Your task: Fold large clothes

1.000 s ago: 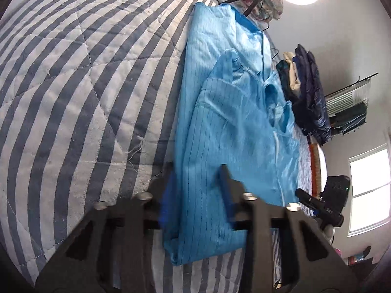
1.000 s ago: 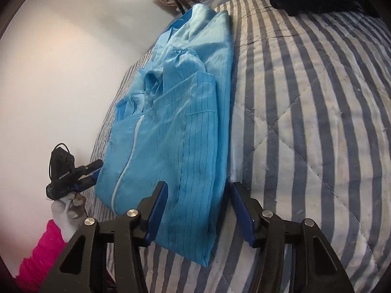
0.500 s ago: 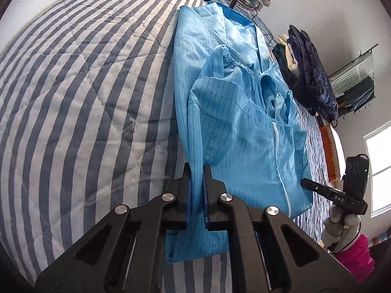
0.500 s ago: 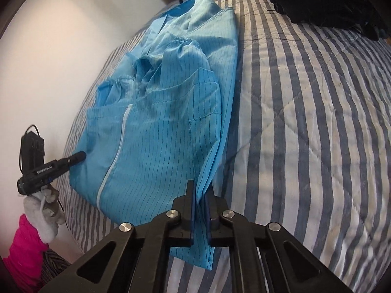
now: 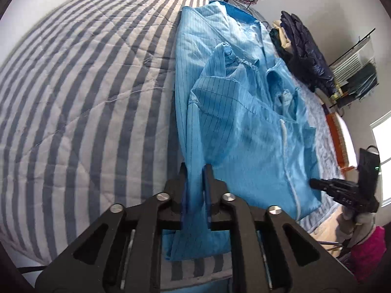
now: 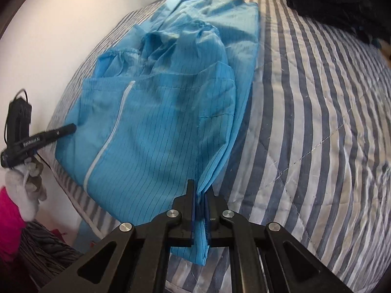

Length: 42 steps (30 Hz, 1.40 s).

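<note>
Both grippers, left gripper (image 5: pixel 194 174) and right gripper (image 6: pixel 200 196), pinch the blue garment's (image 6: pixel 158 112) edges, jaws opening.

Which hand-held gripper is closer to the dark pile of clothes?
Right. The right hand-held gripper, jaws opening with the blue coat between them, is on the side of the pile. The left hand-held gripper, also opening around coat fabric, is at the far side.

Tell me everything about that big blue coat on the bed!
The blue coat is light blue, thin and slightly shiny, with fine dark pinstripes, a pale zipper, a chest pocket and gathered cuffs. It lies lengthwise on the striped quilt, sleeves folded in over the front. Its near hem is lifted: the left gripper and right gripper each pinch a bunched corner, though the log-like look of their jaws suggests they are easing open slightly.
</note>
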Motion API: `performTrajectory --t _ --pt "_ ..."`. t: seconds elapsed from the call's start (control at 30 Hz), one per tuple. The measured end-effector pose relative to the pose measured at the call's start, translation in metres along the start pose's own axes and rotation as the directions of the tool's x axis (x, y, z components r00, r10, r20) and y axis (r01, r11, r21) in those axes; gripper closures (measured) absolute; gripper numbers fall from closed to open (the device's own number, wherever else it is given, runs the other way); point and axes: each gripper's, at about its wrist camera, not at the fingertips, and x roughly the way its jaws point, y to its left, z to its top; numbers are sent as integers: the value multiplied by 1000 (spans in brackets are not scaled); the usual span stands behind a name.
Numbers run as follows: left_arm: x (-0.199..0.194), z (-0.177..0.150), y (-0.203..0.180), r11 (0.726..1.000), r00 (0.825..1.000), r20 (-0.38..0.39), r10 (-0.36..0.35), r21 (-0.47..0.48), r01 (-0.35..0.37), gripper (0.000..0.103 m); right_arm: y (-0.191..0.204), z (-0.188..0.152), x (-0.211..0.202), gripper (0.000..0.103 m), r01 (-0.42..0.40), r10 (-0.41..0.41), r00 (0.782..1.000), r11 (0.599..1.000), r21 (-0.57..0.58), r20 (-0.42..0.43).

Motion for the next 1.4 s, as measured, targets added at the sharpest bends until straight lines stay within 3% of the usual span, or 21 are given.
performTrajectory --t 0.07,0.13,0.2,0.3,0.5,0.63,0.77,0.9,1.0,1.17,1.4 --pt "-9 0 -6 1000 1000 12 24 13 -24 90 0 6 -4 74 10 -10 1000 1000 6 -8" --pt "-24 3 -17 996 996 45 77 50 -79 85 2 11 -17 68 26 -27 999 999 24 23" --pt "-49 5 -26 991 990 111 88 88 -98 84 9 12 -39 68 33 -34 997 999 14 75" --pt "-90 15 -52 987 981 188 45 145 -74 84 30 13 -75 68 81 -76 984 996 -29 159" --pt "-174 40 -103 974 950 311 -39 222 -32 84 67 20 -171 68 114 -73 921 990 -84 383" --pt "-220 56 -127 965 919 383 -97 262 -7 84 93 34 -208 68 108 -58 890 990 -86 453" --pt "-234 80 -143 951 914 384 -130 309 5 84 100 45 -235 68 116 -56 873 989 -96 485" --pt "-218 107 -150 943 927 351 -133 334 9 84 96 70 -231 70 108 -34 877 986 -127 479" --pt "-191 135 -154 939 945 307 -116 344 4 84 86 101 -207 72 89 -14 897 985 -148 442" --pt "-119 186 -154 925 972 219 -89 379 -1 84 64 153 -158 76 20 48 915 986 -166 401" --pt "0 226 -142 919 992 65 -104 387 71 84 30 223 -66 77 -21 68 951 988 -155 303"
